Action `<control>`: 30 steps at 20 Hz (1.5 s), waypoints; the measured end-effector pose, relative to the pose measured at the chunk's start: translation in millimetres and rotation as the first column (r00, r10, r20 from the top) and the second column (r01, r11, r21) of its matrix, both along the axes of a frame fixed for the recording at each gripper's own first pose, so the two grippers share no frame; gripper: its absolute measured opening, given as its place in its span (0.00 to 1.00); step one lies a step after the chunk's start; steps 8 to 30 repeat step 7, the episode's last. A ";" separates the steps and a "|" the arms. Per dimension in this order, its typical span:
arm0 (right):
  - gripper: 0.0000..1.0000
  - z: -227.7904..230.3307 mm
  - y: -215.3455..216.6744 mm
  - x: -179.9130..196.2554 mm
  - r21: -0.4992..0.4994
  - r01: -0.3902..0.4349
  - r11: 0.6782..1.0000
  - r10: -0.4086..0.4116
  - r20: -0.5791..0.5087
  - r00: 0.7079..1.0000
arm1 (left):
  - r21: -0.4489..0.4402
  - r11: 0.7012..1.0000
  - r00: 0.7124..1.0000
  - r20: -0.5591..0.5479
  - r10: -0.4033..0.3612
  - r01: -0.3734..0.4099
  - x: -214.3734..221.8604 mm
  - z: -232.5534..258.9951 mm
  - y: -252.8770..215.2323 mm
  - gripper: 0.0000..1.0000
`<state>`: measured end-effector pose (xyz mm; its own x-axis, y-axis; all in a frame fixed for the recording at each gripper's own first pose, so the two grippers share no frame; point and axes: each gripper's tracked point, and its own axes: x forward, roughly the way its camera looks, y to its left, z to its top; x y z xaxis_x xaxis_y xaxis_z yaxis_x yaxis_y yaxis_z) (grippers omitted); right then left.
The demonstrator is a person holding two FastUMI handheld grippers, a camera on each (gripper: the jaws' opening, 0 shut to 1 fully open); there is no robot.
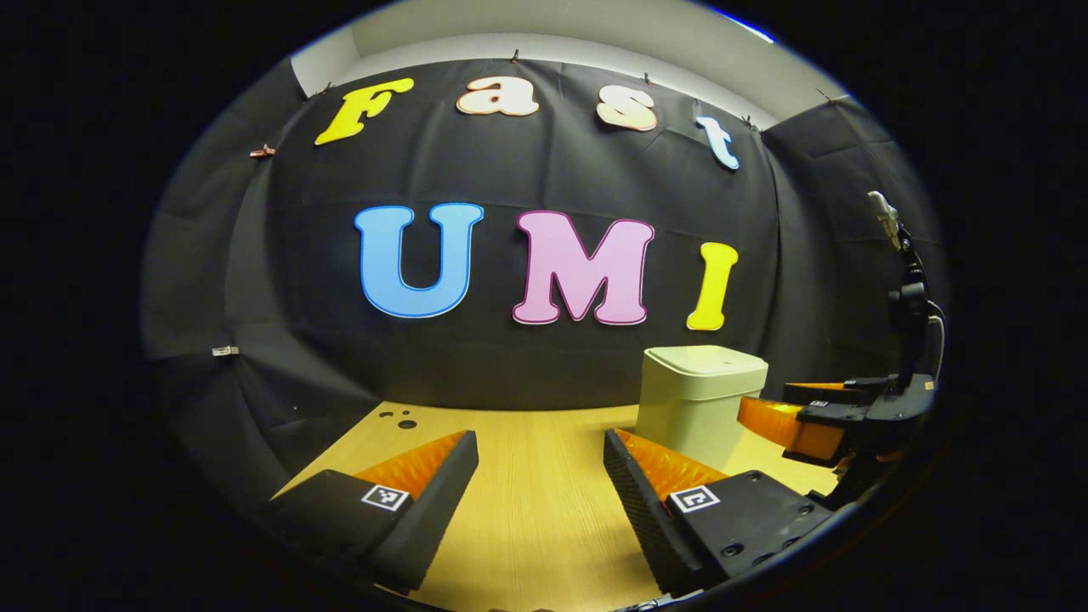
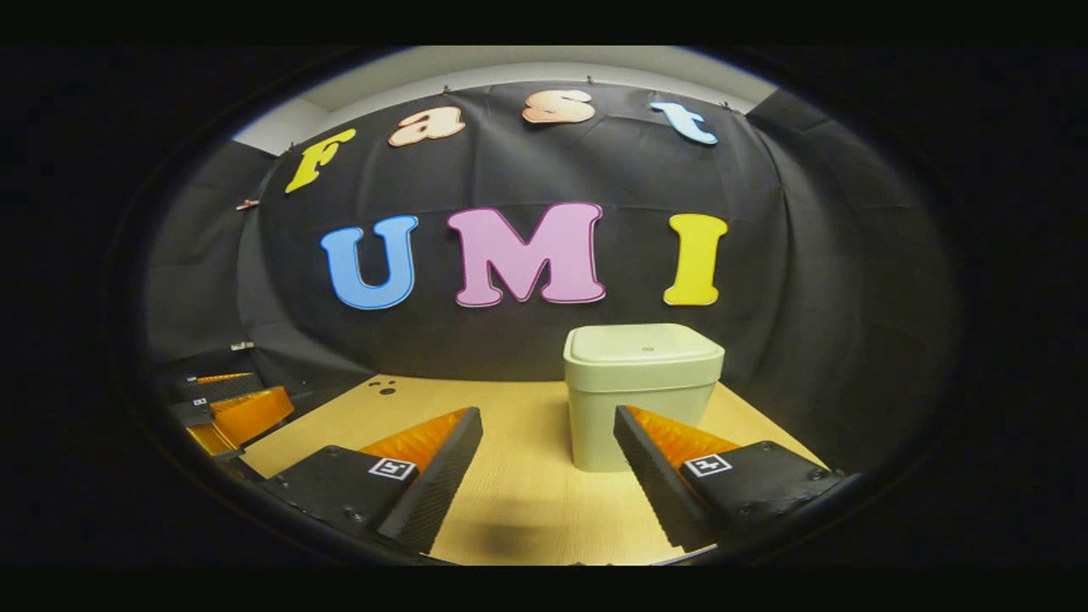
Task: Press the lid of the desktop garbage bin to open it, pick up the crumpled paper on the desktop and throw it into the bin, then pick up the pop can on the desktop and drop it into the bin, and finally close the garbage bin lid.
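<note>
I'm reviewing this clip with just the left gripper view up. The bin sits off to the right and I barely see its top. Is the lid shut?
Observer: Yes. In the right gripper view the lid lies flat and flush on the bin, shut.
Operator: Is the right tool holding anything?
Observer: No. The right tool has its fingers apart, with bare table between them.
Operator: Is it lined up with the bin?
Observer: Roughly. The bin stands ahead of it, farther back on the table, and that tool's right-hand finger covers the bin's lower right corner in its own view.
</note>
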<state>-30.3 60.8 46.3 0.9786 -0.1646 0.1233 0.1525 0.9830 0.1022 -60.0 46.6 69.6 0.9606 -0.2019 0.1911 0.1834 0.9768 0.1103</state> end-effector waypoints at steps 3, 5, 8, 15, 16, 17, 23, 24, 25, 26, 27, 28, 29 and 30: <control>0.98 -8.4 0.4 -0.2 0.015 0.002 1.000 -0.002 -0.030 1.000 | -0.011 1.000 0.999 -0.045 0.004 -0.004 -0.9 -19.8 8.7 0.96; 0.98 -12.8 0.3 -1.0 0.029 0.000 1.000 0.001 -0.056 0.998 | -0.015 1.000 0.997 -0.070 0.015 -0.016 1.6 -33.2 18.3 0.95; 0.98 -16.6 0.9 -1.1 0.032 -0.006 0.999 0.009 -0.078 0.997 | 0.013 0.999 0.996 -0.078 0.032 -0.031 5.0 -42.7 26.4 0.96; 0.98 -16.6 0.9 -1.1 0.032 -0.006 0.999 0.009 -0.078 0.997 | 0.013 0.999 0.996 -0.078 0.032 -0.031 5.0 -42.7 26.4 0.96; 0.98 -16.6 0.9 -1.1 0.032 -0.006 0.999 0.009 -0.078 0.997 | 0.013 0.999 0.996 -0.078 0.032 -0.031 5.0 -42.7 26.4 0.96; 0.98 -16.6 0.9 -1.1 0.032 -0.006 0.999 0.009 -0.078 0.997 | 0.013 0.999 0.996 -0.078 0.032 -0.031 5.0 -42.7 26.4 0.96; 0.98 -16.6 0.9 -1.1 0.032 -0.006 0.999 0.009 -0.078 0.997 | 0.013 0.999 0.996 -0.078 0.032 -0.031 5.0 -42.7 26.4 0.96; 0.98 -16.6 0.9 -1.1 0.032 -0.006 0.999 0.009 -0.078 0.997 | 0.013 0.999 0.996 -0.078 0.032 -0.031 5.0 -42.7 26.4 0.96; 0.98 -16.6 0.9 -1.1 0.032 -0.006 0.999 0.009 -0.078 0.997 | 0.013 0.999 0.996 -0.078 0.032 -0.031 5.0 -42.7 26.4 0.96; 0.98 -16.6 0.9 -1.1 0.032 -0.006 0.999 0.009 -0.078 0.997 | 0.013 0.999 0.996 -0.078 0.032 -0.031 5.0 -42.7 26.4 0.96; 0.98 -16.6 0.9 -1.1 0.032 -0.006 0.999 0.009 -0.078 0.997 | 0.013 0.999 0.996 -0.078 0.032 -0.031 5.0 -42.7 26.4 0.96; 0.98 -16.6 0.9 -1.1 0.032 -0.006 0.999 0.009 -0.078 0.997 | 0.013 0.999 0.996 -0.078 0.032 -0.031 5.0 -42.7 26.4 0.96; 0.98 -16.6 0.9 -1.1 0.032 -0.006 0.999 0.009 -0.078 0.997 | 0.013 0.999 0.996 -0.078 0.032 -0.031 5.0 -42.7 26.4 0.96; 0.98 -16.6 0.9 -1.1 0.032 -0.006 0.999 0.009 -0.078 0.997 | 0.013 0.999 0.996 -0.078 0.032 -0.031 5.0 -42.7 26.4 0.96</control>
